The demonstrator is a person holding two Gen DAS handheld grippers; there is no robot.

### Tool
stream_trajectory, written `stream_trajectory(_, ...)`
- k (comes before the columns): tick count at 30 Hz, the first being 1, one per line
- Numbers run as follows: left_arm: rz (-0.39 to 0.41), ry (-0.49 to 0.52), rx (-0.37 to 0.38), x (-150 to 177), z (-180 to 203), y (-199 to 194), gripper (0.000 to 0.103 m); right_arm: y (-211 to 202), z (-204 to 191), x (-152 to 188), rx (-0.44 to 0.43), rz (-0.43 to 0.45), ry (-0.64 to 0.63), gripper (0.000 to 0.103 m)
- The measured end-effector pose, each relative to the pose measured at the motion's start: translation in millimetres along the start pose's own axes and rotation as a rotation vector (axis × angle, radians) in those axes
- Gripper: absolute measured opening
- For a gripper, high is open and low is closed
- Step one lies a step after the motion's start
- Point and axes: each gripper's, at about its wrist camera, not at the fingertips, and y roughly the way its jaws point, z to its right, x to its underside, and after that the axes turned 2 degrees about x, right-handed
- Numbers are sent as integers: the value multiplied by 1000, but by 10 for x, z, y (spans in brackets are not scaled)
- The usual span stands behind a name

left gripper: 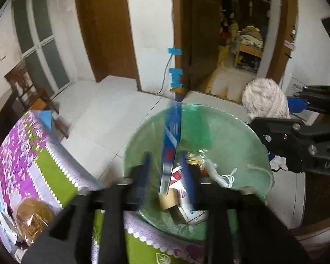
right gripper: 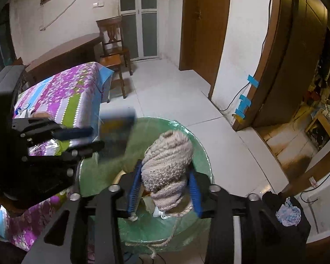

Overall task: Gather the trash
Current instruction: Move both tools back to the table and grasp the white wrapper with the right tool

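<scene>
A round bin lined with a green bag (left gripper: 209, 114) (right gripper: 203, 154) stands on the floor by the table and holds paper cups, a small box and a white cable. My left gripper (left gripper: 166, 171) (right gripper: 94, 137) hangs over it, open. A flat blue packet (left gripper: 170, 145) (right gripper: 116, 129) is blurred and loose just past its pads. My right gripper (right gripper: 165, 176) (left gripper: 283, 113) is also above the bin. A beige ball of yarn (right gripper: 167, 165) (left gripper: 266, 99) sits upright between its blue pads, which stand slack beside it, and a strand trails down.
A table with a purple floral cloth (left gripper: 22, 154) (right gripper: 61, 96) is left of the bin, with wrapped bread (left gripper: 30, 215) near its edge. Beyond it stands a wooden chair (right gripper: 112, 44). A white appliance (right gripper: 327, 198) and a crumpled rag (right gripper: 288, 214) are at the right. White tiled floor stretches toward the open doorways.
</scene>
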Motion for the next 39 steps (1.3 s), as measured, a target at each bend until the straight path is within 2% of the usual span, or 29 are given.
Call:
stream_trajectory(5, 3, -29, -15, 54, -75, -25, 47, 72, 21, 10, -2, -11, 17, 42)
stream_trajectory(11, 19, -15, -27, 130, -13, -101, 48, 70, 64, 48, -1, -3, 34, 42)
stream_trajectory(13, 38, -10, -52, 163, -2, -152, 57, 50, 72, 69, -6, 2, 42, 42)
stream_trajectory(17, 64, 4, -109, 226, 30, -251, 57, 8, 81, 148, -19, 15, 61, 42)
stream_trajectory(21, 86, -23, -163, 312, 30, -360, 58, -70, 100, 289, -18, 39, 83, 42)
stream_trajectory(23, 97, -36, -199, 374, 38, -412, 64, -158, 85, 387, 10, 71, 86, 42)
stream_trajectory(25, 105, -54, -226, 465, 68, -494, 70, -310, 29, 515, 58, 128, 74, 48)
stream_trajectory(26, 106, -59, -229, 513, 82, -527, 70, -385, 6, 581, 68, 155, 73, 57)
stream_trajectory(27, 111, -67, -230, 579, 86, -600, 72, -455, -15, 635, 70, 181, 74, 62)
stream_trajectory(31, 139, -94, -255, 848, 19, -957, 78, -693, -146, 836, 43, 254, 88, 62)
stream_trajectory(34, 175, -147, -283, 1052, -178, -1280, 82, -797, -346, 883, -16, 273, 91, 62)
stream_trajectory(38, 249, -272, -369, 1329, -612, -1736, 84, -854, -758, 846, -75, 273, 45, 62)
stream_trajectory(39, 281, -331, -404, 1410, -792, -1892, 86, -851, -950, 808, -101, 267, 20, 62)
